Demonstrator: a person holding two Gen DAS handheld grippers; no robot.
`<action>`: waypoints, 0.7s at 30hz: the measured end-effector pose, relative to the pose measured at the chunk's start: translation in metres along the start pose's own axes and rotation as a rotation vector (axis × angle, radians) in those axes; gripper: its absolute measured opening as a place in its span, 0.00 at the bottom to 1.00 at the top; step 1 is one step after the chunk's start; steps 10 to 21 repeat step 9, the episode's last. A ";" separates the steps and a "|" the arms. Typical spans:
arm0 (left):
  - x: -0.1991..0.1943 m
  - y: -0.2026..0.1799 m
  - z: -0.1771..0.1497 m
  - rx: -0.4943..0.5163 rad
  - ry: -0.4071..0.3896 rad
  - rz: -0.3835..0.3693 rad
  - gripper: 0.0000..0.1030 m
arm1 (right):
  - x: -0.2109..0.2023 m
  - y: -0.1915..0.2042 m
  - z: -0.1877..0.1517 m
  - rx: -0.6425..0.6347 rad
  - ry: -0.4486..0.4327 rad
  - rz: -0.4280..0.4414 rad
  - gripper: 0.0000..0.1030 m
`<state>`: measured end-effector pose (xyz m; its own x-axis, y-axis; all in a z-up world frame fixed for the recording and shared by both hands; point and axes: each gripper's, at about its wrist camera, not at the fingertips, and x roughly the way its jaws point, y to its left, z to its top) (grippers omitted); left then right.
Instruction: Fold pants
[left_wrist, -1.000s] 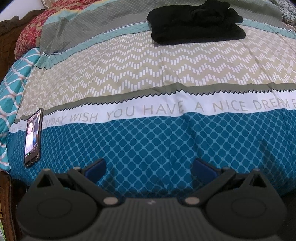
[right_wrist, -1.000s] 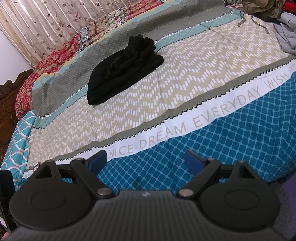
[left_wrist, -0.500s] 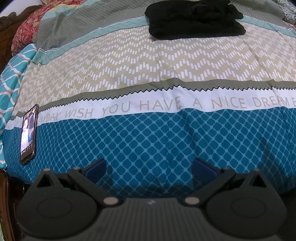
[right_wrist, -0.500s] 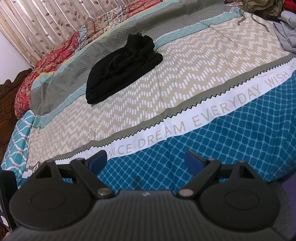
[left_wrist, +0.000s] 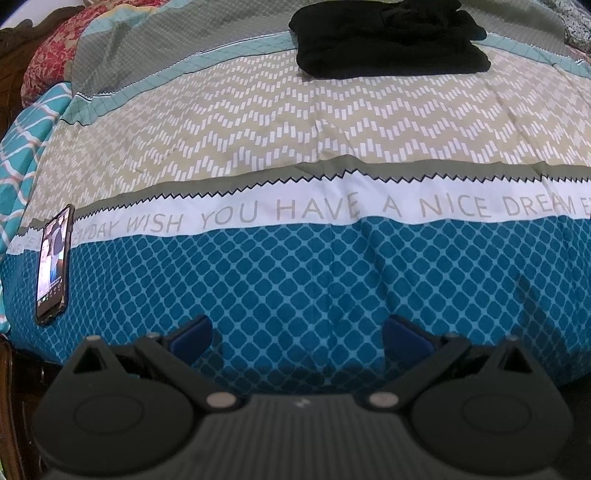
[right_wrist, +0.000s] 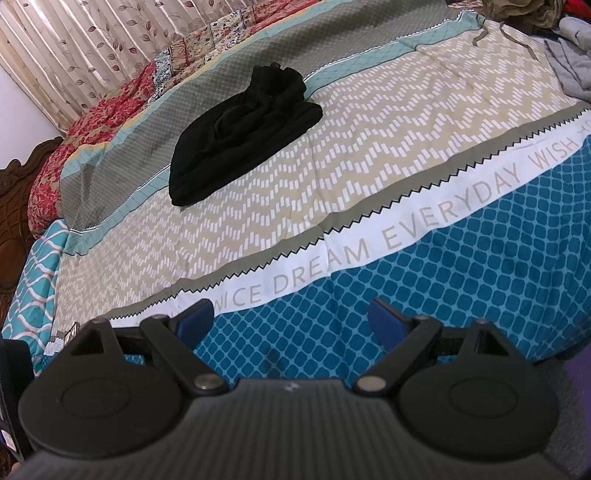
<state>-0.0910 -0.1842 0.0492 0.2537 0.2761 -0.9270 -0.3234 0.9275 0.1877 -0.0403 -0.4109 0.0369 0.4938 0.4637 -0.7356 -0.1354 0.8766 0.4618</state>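
Observation:
Black pants (left_wrist: 388, 40) lie folded in a bundle on the far part of the bed, also in the right wrist view (right_wrist: 243, 129) at upper left of centre. My left gripper (left_wrist: 297, 332) is open and empty, low over the blue patterned near edge of the bedspread, far from the pants. My right gripper (right_wrist: 291, 317) is open and empty too, over the same near edge, well short of the pants.
A phone (left_wrist: 53, 266) with a lit screen lies at the bed's left edge. The bedspread (left_wrist: 295, 129) covers the bed. Grey clothes (right_wrist: 569, 62) lie at the far right. A wooden headboard (right_wrist: 14, 206) and curtains (right_wrist: 92, 48) stand at the left.
Both grippers have crept forward and tilted slightly; the pants sit higher in the left view. Jaws stay open. The pants have not moved.

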 end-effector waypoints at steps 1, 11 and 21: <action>-0.001 0.000 0.001 -0.004 -0.004 -0.002 1.00 | 0.000 0.000 0.000 0.001 0.000 0.000 0.90; -0.022 0.005 0.010 -0.026 -0.106 -0.034 1.00 | -0.006 0.002 0.002 -0.037 -0.058 -0.030 0.90; -0.022 0.005 0.010 -0.026 -0.106 -0.034 1.00 | -0.006 0.002 0.002 -0.037 -0.058 -0.030 0.90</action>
